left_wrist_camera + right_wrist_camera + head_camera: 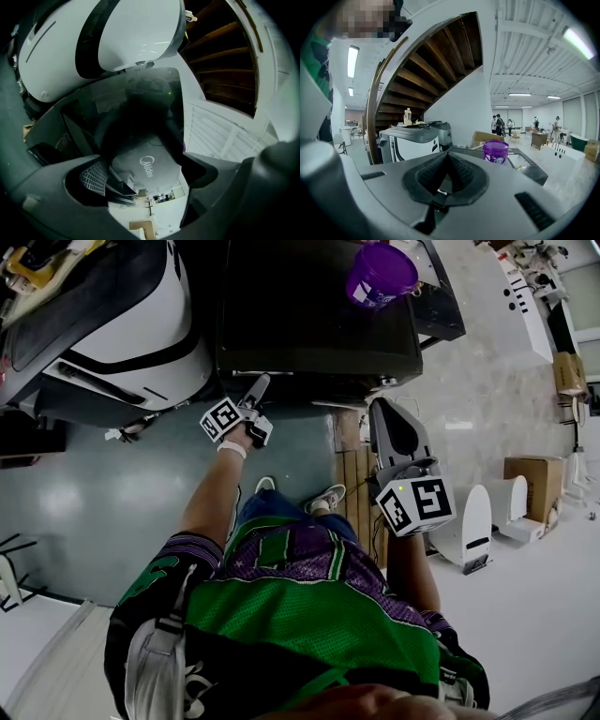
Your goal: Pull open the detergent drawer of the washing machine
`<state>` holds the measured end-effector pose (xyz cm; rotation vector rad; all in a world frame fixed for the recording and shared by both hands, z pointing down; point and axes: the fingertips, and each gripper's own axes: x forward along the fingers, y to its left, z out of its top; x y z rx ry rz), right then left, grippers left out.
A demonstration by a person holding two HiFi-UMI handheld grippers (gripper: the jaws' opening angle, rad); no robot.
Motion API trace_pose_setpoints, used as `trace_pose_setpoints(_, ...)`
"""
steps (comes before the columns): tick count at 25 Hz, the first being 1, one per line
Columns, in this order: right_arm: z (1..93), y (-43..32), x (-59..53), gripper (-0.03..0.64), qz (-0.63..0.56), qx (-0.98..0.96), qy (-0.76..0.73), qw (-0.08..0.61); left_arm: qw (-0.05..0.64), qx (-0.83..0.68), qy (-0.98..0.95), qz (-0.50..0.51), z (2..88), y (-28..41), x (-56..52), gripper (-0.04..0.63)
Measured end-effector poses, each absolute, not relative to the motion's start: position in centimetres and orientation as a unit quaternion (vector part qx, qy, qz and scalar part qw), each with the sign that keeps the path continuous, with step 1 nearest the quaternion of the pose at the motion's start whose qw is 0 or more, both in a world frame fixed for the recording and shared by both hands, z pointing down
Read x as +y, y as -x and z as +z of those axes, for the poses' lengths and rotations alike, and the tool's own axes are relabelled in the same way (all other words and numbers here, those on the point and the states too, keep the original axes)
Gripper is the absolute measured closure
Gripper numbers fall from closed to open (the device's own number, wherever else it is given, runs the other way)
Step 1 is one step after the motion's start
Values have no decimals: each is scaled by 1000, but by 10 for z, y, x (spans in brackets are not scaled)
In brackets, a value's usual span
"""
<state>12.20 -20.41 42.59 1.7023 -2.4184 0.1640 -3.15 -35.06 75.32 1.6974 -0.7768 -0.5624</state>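
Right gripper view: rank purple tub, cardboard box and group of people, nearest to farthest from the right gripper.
1. purple tub: straight ahead, slightly right.
2. cardboard box: just behind the tub, to its left.
3. group of people: far back in the hall, centre-right.

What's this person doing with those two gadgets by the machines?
A person stands at a dark washing machine, holding a gripper in each hand. The left gripper is at the machine's upper front edge. Its jaws are wide apart and grip nothing, and a Midea panel shows between them. The right gripper is held back, shut and empty. A purple bucket sits on top of the machine. Whether the detergent drawer is out yet can't be made out.
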Motion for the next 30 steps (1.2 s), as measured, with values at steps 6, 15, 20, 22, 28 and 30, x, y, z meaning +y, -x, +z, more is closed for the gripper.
trace_pose_setpoints(6, 424, -124, -203, 615, 54, -817, -568, 80, 575, -331, -708, -242, 755, 30, -350, 143)
trace_pose_setpoints(15, 415, -134, -200, 615, 42, -833, -547, 72, 589, -327, -702, -231, 756, 29, -344, 144)
trace_pose_setpoints(20, 408, -145, -199, 615, 41, -844, -530, 72, 593, -332, -698, -227, 756, 30, -326, 144)
trace_pose_setpoints(22, 404, -147, -199, 615, 37, -850, -521, 68, 591, -335, -697, -228, 756, 31, -318, 144)
trace_pose_setpoints(28, 403, -148, -197, 615, 39, -868, -492, 62, 592, -347, -688, -238, 757, 33, -290, 144)
trace_pose_setpoints(30, 403, -148, -196, 615, 39, -872, -484, 62, 592, -351, -685, -240, 757, 33, -281, 144)
